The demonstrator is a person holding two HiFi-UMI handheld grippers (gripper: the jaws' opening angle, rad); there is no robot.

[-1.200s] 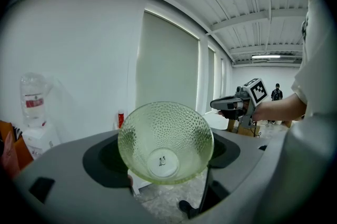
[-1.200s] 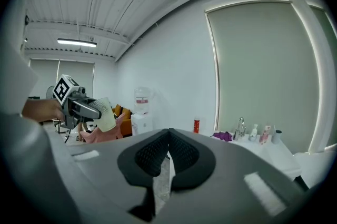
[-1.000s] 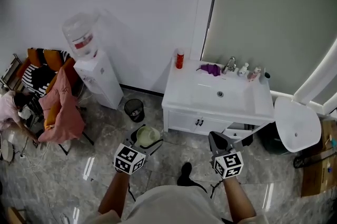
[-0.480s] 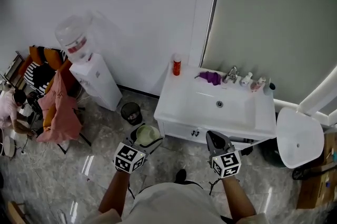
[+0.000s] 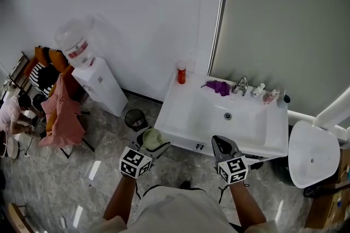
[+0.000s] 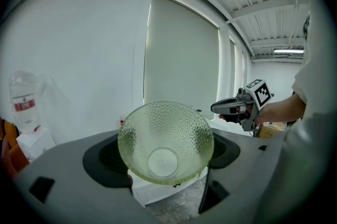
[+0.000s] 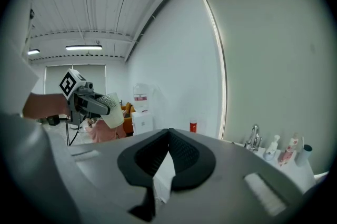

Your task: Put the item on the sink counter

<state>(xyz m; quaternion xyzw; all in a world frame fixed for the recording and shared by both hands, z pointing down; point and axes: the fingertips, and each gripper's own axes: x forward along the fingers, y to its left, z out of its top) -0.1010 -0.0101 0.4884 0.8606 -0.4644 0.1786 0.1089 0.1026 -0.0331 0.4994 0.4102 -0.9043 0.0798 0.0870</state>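
A pale green dimpled glass bowl (image 5: 153, 140) (image 6: 166, 142) sits between the jaws of my left gripper (image 5: 150, 143) (image 6: 166, 168), which is shut on it, bowl tipped on its side. It hangs in front of the left corner of the white sink counter (image 5: 183, 111), over the floor. My right gripper (image 5: 220, 143) (image 7: 168, 132) is shut with nothing in it and hovers at the counter's front edge. In the right gripper view the bowl (image 7: 114, 110) shows to the left.
On the counter stand a red bottle (image 5: 181, 72), a purple cloth (image 5: 219, 86), a faucet (image 5: 239, 84) and small bottles (image 5: 263, 93). A water dispenser (image 5: 92, 73), a black bin (image 5: 135, 117), a chair with pink cloth (image 5: 61, 112) stand left; a white round lid (image 5: 311, 153) right.
Both grippers and the view have come closer to the sink counter. The bowl stays held in the left gripper; the right gripper stays shut.
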